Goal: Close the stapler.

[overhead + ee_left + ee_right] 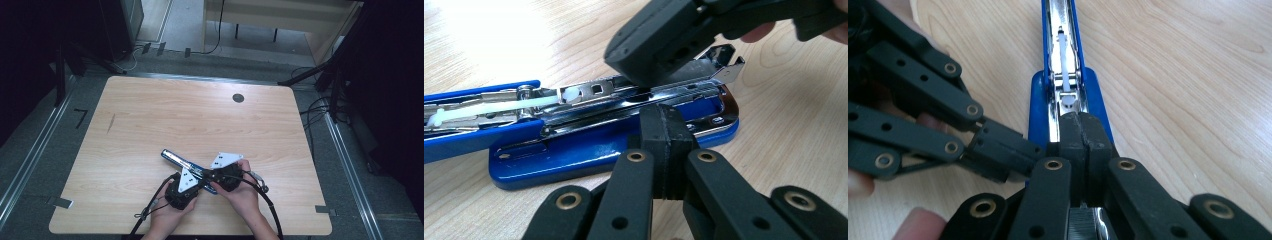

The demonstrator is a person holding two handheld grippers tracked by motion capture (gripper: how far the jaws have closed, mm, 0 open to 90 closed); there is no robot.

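Note:
A blue stapler (175,158) lies opened flat on the wooden table (150,115), its chrome magazine (589,92) facing up with a white pusher (1064,55) inside. My left gripper (664,135) is shut with nothing between its pads, and its tip rests against the side of the blue base (574,155). My right gripper (1083,131) is also shut and empty. Its tip sits on top of the magazine near the stapler's front end. In the high view the left gripper (199,184) and right gripper (209,175) meet at the stapler's near end, each held by a hand.
A dark round grommet (238,98) sits in the tabletop at the back right. Black cables (270,205) trail from both grippers over the table's front edge. Dark stands and floor cables surround the table.

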